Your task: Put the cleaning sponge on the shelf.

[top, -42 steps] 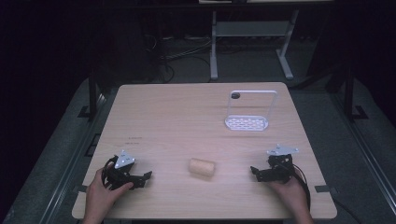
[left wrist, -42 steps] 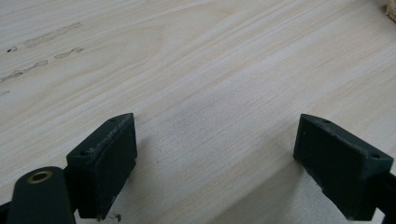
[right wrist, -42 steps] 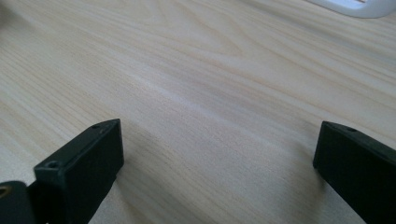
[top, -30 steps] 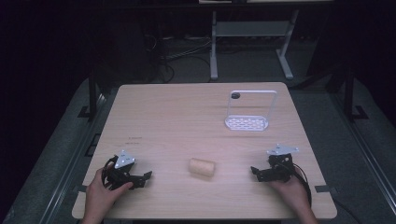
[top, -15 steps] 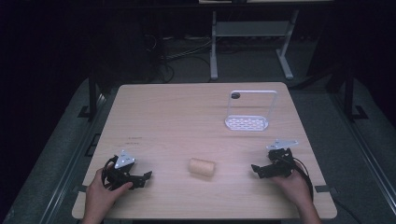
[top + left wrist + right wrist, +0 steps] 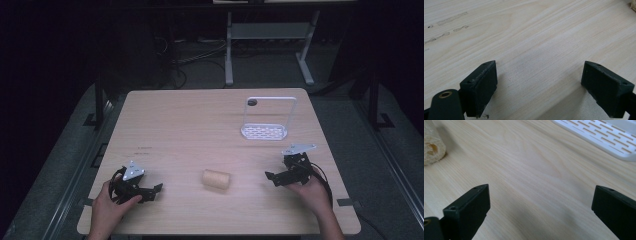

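Observation:
A tan loofah roll (image 6: 216,180) lies on its side near the front middle of the wooden table (image 6: 200,125); its end also appears at the left edge of the right gripper view (image 6: 431,146). A white slotted rack (image 6: 265,131) with a tall wire handle stands at the back right, and its tray crosses the top of the right gripper view (image 6: 604,137). My left gripper (image 6: 152,191) rests open at the front left, jaws wide over bare wood (image 6: 539,82). My right gripper (image 6: 272,177) rests open at the front right, nothing between its jaws (image 6: 539,212).
A dark floor surrounds the table, with a metal stand (image 6: 270,45) and cables behind its far edge. A small dark round thing (image 6: 252,102) sits by the rack's handle.
My right gripper has shifted slightly on the table. The left gripper, the loofah roll and the rack have not moved.

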A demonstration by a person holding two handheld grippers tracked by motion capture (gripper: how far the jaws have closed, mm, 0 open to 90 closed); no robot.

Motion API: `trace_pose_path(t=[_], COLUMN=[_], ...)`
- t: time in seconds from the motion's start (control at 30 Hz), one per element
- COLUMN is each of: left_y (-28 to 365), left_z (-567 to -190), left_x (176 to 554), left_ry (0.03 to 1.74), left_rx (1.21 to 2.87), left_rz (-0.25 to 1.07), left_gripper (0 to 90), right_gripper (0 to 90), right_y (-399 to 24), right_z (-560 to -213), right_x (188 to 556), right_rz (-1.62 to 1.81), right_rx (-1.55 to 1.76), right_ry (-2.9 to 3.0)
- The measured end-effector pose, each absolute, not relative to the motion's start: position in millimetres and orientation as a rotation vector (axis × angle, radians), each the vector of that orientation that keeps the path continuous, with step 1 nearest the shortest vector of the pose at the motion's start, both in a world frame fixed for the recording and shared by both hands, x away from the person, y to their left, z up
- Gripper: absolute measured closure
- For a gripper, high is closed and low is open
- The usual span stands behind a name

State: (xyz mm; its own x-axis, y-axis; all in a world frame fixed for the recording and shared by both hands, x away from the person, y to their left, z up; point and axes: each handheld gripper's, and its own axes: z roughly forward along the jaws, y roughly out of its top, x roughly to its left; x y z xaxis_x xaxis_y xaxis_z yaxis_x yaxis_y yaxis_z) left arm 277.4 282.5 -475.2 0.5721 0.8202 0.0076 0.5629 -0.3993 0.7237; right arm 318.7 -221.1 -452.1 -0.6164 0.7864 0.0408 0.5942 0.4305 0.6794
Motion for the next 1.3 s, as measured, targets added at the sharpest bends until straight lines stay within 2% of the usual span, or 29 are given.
trace_pose_path(t=[1.3], left_y=[282.4], left_z=[-475.1], left_x=[277.4], left_ry=[1.099], left_rx=[2.115], left_rz=[0.48], left_gripper=[12.9], right_gripper=[1.6], right_y=[-177.6], right_z=[-433.1], right_x=[337.1], right_rz=[1.03], right_rx=[1.03], right_ry=[2.518])
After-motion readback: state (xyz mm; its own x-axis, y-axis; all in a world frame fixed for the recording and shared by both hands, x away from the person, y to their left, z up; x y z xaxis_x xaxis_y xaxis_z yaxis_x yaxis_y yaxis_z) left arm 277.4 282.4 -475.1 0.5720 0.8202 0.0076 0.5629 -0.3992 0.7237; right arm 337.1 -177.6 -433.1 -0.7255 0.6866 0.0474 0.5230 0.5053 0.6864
